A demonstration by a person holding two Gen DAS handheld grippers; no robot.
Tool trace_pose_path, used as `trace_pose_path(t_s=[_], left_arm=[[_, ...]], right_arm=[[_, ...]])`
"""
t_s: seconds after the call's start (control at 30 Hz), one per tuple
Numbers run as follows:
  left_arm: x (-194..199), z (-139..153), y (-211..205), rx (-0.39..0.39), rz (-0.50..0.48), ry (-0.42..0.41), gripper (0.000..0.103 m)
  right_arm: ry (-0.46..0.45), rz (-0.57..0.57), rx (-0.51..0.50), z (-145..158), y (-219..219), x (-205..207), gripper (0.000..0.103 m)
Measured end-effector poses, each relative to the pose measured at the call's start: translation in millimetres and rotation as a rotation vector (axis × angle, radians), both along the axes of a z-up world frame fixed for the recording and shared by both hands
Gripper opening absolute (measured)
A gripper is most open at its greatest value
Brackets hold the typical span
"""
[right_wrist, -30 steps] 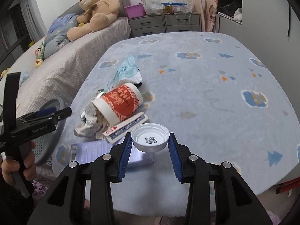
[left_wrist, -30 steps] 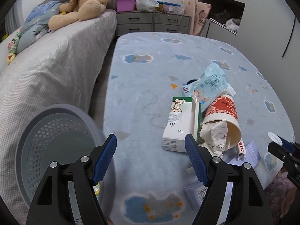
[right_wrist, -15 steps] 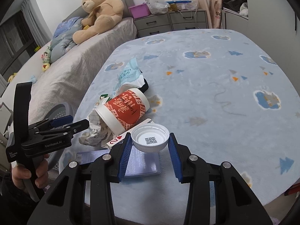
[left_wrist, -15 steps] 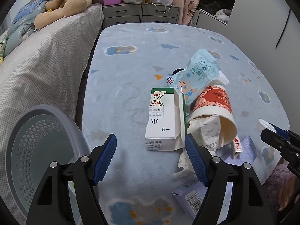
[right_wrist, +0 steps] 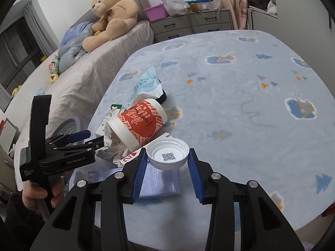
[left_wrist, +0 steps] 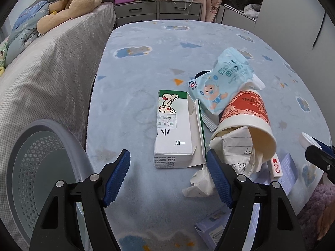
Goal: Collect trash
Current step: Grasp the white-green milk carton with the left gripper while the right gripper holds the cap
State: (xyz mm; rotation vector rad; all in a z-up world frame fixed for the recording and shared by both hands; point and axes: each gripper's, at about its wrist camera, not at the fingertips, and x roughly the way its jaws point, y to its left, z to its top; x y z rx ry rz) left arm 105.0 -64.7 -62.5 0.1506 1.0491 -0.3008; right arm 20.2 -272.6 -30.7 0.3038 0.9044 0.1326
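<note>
My right gripper [right_wrist: 167, 163] is shut on a white bottle cap [right_wrist: 167, 153], held above the rug's near edge; it also shows at the right edge of the left wrist view [left_wrist: 306, 139]. My left gripper [left_wrist: 168, 165] is open and empty, just short of a white and green carton [left_wrist: 177, 129] lying flat. A red and white paper cup [left_wrist: 245, 115] lies on its side with crumpled paper [left_wrist: 234, 148] in its mouth. A blue wipes packet [left_wrist: 222, 83] leans on the cup. A playing card [left_wrist: 276, 165] and a purple box [right_wrist: 155, 179] lie nearby.
A grey perforated waste bin [left_wrist: 39, 167] stands at the left by the bed [left_wrist: 41, 73]. The trash lies on a light blue rug [right_wrist: 240, 83]. A teddy bear [right_wrist: 113, 12] sits on the bed. Grey drawers [left_wrist: 157, 10] stand at the back.
My left gripper has moved forward and right from the bin toward the carton, still open. My right gripper keeps the cap and has shifted slightly toward the cup.
</note>
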Motion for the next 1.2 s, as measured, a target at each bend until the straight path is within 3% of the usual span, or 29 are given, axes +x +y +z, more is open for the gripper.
trace_pose_path(t_s=[0.37,0.83,1.2], left_arm=[[27.7,-3.1,-4.2,0.008,0.040,-0.006,0.072],[51.0,9.5,5.1,-0.063,0.070,-0.006,0.072],[70.9,-5.5,-3.1,-0.076,0.051,0.075,0.072]], right_arm=[[-0.002,0.003,0.017,0.1,-1.7,0.2,0.039],[-0.004,0.005,0.034,-1.2,-3.4,1.2,0.039],[0.002,0.001,0.036,-2.5,-3.8,3.5,0.039]])
